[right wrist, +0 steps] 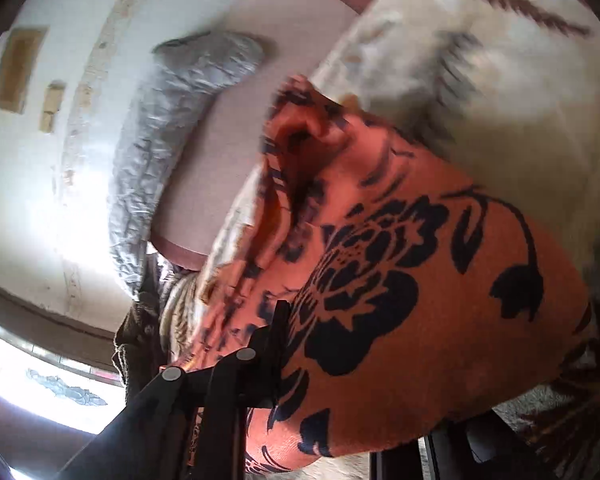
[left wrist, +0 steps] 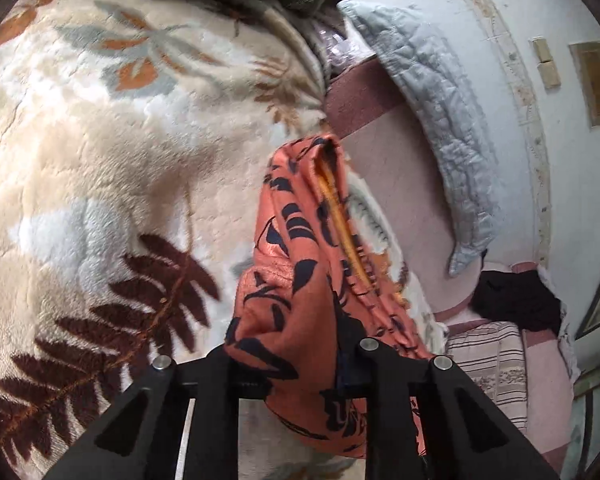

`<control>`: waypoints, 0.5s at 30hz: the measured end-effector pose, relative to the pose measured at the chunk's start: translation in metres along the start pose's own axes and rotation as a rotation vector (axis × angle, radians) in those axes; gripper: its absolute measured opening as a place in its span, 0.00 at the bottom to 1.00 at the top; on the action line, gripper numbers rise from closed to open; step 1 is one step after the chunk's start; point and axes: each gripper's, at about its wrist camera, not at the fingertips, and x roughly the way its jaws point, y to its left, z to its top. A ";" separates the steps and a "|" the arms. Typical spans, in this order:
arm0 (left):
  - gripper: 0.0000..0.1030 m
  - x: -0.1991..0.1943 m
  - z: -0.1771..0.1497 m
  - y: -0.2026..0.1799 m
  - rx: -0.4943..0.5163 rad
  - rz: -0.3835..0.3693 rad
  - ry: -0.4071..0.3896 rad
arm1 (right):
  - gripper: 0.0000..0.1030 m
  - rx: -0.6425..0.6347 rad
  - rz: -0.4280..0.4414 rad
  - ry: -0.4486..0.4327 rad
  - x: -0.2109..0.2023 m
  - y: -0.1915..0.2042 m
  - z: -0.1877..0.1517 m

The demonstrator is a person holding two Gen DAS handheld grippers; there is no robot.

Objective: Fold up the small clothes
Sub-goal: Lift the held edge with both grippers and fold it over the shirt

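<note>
Both grippers, left [left wrist: 296,364] and right [right wrist: 324,364], pinch the orange garment [left wrist: 300,280], lifted over the blanket [left wrist: 100,140]. Next: lay it flat, fold.

Cream fleece blanket [left wrist: 112,152] with leaf print, left of and beyond claw. Grey quilted pillow [left wrist: 432,92] far right, against white wall [left wrist: 520,8]. Striped bedding [left wrist: 492,356] near right.

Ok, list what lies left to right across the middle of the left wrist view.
Floral plush blanket → orange garment with dark flower print → pink sheet → grey quilted cover → white wall.
</note>
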 end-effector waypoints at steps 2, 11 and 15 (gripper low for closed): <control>0.19 -0.019 0.003 -0.022 0.092 -0.038 -0.083 | 0.16 -0.199 0.041 -0.118 -0.027 0.040 0.000; 0.19 0.003 -0.011 0.017 -0.047 0.158 0.053 | 0.15 -0.157 -0.131 0.009 -0.016 0.010 -0.004; 0.61 0.004 -0.010 0.017 -0.041 0.162 0.069 | 0.18 -0.150 -0.131 0.041 -0.015 0.008 -0.005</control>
